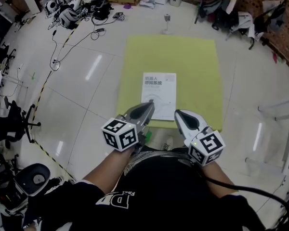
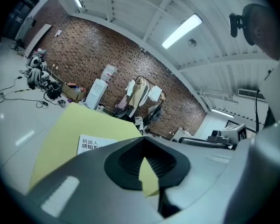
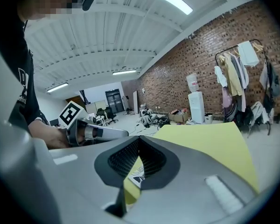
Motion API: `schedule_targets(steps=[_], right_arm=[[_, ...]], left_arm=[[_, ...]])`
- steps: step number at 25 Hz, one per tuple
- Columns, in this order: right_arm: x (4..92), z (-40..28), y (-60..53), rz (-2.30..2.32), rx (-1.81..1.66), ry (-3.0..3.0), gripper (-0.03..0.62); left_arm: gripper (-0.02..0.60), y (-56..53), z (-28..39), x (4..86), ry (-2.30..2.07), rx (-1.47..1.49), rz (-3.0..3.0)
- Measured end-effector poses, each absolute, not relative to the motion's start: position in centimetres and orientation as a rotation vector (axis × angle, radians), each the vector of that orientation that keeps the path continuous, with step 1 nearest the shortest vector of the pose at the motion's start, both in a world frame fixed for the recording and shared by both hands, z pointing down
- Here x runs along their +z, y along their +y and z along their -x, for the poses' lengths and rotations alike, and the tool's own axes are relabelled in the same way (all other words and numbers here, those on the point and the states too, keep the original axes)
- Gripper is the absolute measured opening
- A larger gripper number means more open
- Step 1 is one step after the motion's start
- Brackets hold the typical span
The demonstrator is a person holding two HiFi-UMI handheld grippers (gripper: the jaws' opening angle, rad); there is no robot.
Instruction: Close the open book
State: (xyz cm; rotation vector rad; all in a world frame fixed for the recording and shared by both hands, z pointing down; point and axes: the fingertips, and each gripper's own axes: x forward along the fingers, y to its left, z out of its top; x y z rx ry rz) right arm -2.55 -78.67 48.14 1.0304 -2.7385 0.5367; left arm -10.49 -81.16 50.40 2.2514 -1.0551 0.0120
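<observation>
The white book (image 1: 159,94) is lying closed, cover up, on the near half of a yellow mat (image 1: 192,61) that is resting on the tiled floor (image 1: 86,95). The left gripper (image 1: 148,106) is hovering over the book's near left corner, its jaws pressing together on nothing. The right gripper (image 1: 179,113) is hanging just beside the book's near right corner, jaws likewise meeting and empty. Both grippers are pointing away from the person.

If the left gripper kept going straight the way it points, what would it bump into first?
Probably the yellow mat, just beside the white book, though depth is hard to judge here.
</observation>
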Motion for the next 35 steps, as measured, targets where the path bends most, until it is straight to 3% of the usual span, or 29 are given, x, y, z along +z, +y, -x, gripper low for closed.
schedule_targets(steps=[19, 35], right_arm=[[46.9, 4.8, -77.6, -0.96, 0.562, -2.855, 0.006], [47.1, 13.4, -68.5, -1.189, 0.652, -2.758, 0.006]], left_arm=[[0.008, -77.4, 13.2, 45.5, -1.154, 0.056, -2.353], [0.006, -69.4, 22.7, 44.8, -0.988, 0.013, -2.425]])
